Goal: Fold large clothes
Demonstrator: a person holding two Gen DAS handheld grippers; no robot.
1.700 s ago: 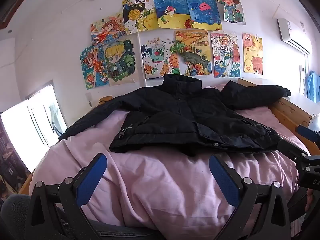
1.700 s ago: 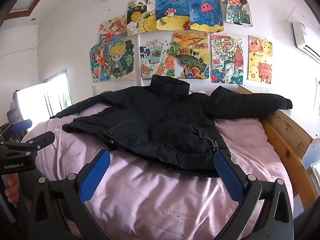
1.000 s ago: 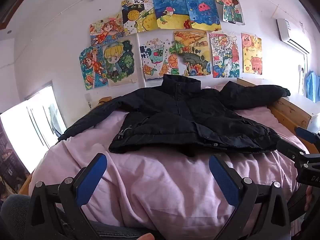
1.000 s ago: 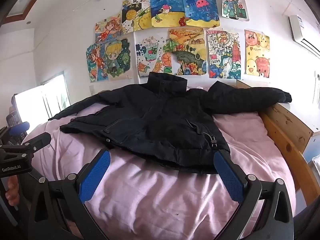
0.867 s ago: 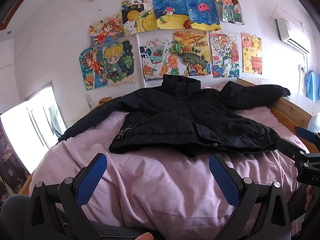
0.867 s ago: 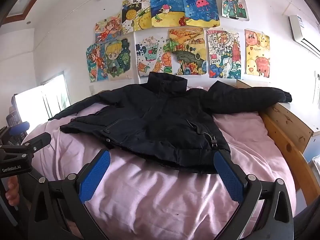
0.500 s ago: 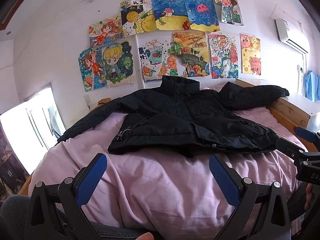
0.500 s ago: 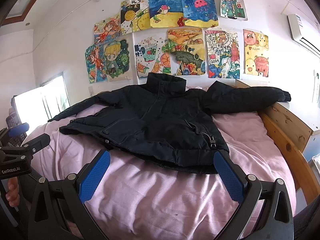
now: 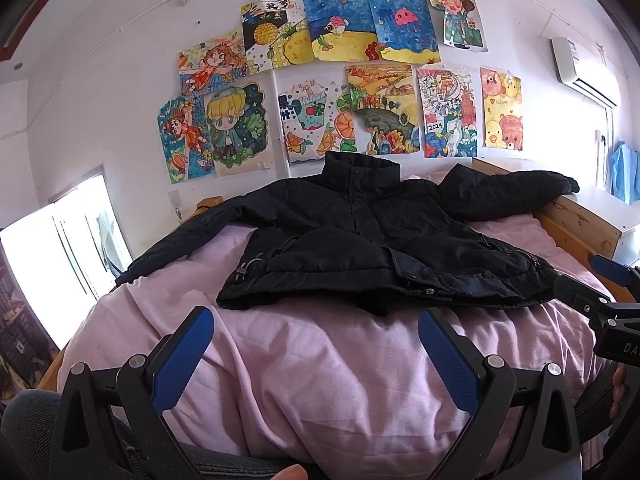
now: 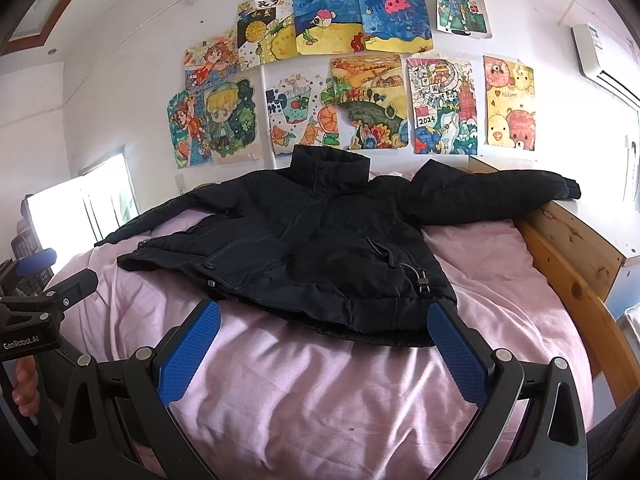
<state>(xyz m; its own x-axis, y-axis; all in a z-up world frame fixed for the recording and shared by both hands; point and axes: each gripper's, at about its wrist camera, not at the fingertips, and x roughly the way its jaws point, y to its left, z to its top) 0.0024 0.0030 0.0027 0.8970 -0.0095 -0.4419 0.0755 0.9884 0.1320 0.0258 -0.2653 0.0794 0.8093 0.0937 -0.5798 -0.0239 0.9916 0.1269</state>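
Note:
A black padded jacket point(image 9: 360, 240) lies spread face up on a bed with pink bedding point(image 9: 320, 368), collar toward the wall, both sleeves stretched out to the sides. It also shows in the right wrist view point(image 10: 312, 240). My left gripper point(image 9: 316, 344) is open and empty, held above the pink bedding just short of the jacket's hem. My right gripper point(image 10: 324, 340) is open and empty, its fingertips level with the hem's right part. The right gripper shows at the right edge of the left wrist view point(image 9: 600, 300); the left gripper shows at the left edge of the right wrist view point(image 10: 44, 292).
A wooden bed frame point(image 10: 572, 272) runs along the right side; the jacket's right sleeve point(image 10: 500, 196) rests on it. Children's drawings point(image 9: 340, 80) cover the wall behind. A bright window point(image 9: 60, 248) is at the left. An air conditioner point(image 9: 580, 68) hangs at upper right.
Both grippers have crept slightly forward toward the jacket's hem and stayed open. The jacket has not moved.

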